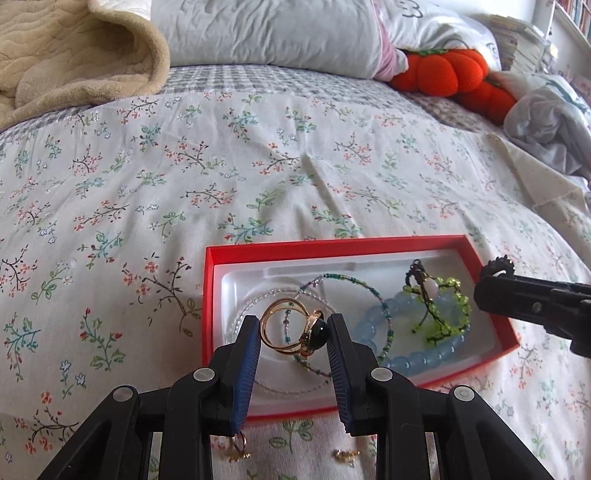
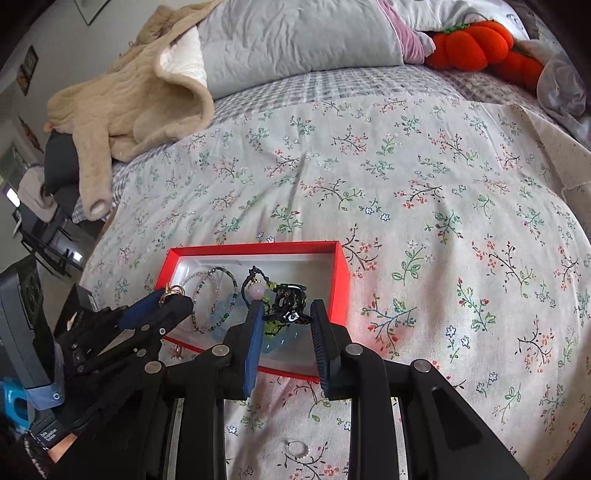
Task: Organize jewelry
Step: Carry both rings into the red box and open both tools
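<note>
My left gripper (image 1: 293,321) is shut on a gold ring (image 1: 280,328) with a dark green stone, held over the near left part of a red box (image 1: 332,246) with a white liner. In the box lie a blue bead bracelet (image 1: 406,356), a green bead bracelet (image 1: 448,317) and thin beaded strands (image 1: 347,281). My right gripper (image 2: 288,305) is shut on a black ring-like ornament (image 2: 288,301) above the box's (image 2: 341,280) near right part. Each gripper shows in the other view: the right gripper (image 1: 493,282) at the box's right side, the left gripper (image 2: 173,301) at its left.
Two gold earrings (image 1: 236,452) (image 1: 345,455) and a small beaded ring (image 2: 297,448) lie on the floral bedspread (image 1: 221,166) in front of the box. A beige blanket (image 1: 74,55), grey pillow (image 1: 266,33), orange pumpkin plush (image 1: 447,70) and crumpled cloth (image 1: 546,129) lie at the back.
</note>
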The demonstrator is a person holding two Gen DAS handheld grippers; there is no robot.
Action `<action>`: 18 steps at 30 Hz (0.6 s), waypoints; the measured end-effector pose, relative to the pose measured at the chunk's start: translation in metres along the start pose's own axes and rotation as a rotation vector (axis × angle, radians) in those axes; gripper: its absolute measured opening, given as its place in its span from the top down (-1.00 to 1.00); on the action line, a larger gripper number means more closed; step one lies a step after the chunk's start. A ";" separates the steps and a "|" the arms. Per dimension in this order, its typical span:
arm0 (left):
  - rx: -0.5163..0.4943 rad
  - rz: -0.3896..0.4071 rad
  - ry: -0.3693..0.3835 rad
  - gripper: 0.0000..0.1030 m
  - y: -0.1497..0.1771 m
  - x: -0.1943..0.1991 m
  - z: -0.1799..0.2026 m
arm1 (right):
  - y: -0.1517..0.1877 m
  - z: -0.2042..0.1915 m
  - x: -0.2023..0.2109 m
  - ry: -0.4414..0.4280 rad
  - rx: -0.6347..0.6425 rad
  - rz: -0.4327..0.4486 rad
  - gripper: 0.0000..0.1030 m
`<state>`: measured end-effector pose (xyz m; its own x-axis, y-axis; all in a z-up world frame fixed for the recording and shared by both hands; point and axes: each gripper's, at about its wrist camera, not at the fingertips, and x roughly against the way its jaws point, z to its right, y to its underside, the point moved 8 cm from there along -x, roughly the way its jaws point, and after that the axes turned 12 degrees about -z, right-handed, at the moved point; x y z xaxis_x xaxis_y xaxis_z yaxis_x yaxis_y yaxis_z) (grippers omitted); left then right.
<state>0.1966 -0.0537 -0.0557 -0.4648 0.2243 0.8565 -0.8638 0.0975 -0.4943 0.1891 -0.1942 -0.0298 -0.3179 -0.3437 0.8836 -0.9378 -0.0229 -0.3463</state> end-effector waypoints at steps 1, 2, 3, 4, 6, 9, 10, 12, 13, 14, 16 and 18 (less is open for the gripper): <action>0.000 0.000 -0.003 0.41 -0.002 -0.002 0.000 | -0.002 0.000 -0.001 -0.004 -0.005 0.003 0.47; -0.001 0.000 -0.006 0.41 -0.002 -0.003 0.000 | -0.005 0.000 -0.001 -0.006 -0.008 0.005 0.47; -0.003 0.001 -0.010 0.41 -0.003 -0.004 0.000 | -0.007 0.000 -0.002 -0.010 -0.010 0.007 0.47; -0.004 0.003 -0.014 0.41 -0.004 -0.005 -0.001 | -0.009 0.000 -0.003 -0.011 -0.010 0.008 0.47; 0.002 0.002 -0.019 0.41 -0.005 -0.008 -0.002 | -0.012 -0.001 -0.006 -0.007 -0.010 0.009 0.47; 0.014 -0.005 -0.029 0.40 -0.007 -0.013 -0.006 | -0.015 0.000 -0.009 0.001 -0.013 0.010 0.47; 0.017 -0.009 -0.028 0.40 -0.007 -0.014 -0.006 | -0.015 0.001 -0.010 0.002 -0.015 0.009 0.47; 0.018 -0.008 -0.027 0.40 -0.008 -0.016 -0.006 | -0.016 0.003 -0.011 0.005 -0.019 0.008 0.47; 0.015 -0.008 -0.028 0.40 -0.008 -0.016 -0.005 | -0.017 0.004 -0.011 0.007 -0.021 0.008 0.47; 0.011 -0.008 -0.029 0.40 -0.008 -0.016 -0.004 | -0.017 0.005 -0.012 0.010 -0.023 0.007 0.47; 0.004 -0.007 -0.032 0.40 -0.008 -0.017 -0.003 | -0.019 0.006 -0.013 0.006 -0.025 0.006 0.46; 0.000 -0.012 -0.031 0.39 -0.007 -0.017 -0.001 | -0.019 0.007 -0.011 -0.014 -0.035 0.009 0.45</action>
<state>0.2107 -0.0570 -0.0671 -0.4599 0.1927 0.8668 -0.8695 0.1003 -0.4836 0.2117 -0.1966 -0.0355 -0.3242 -0.3573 0.8759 -0.9395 0.0133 -0.3423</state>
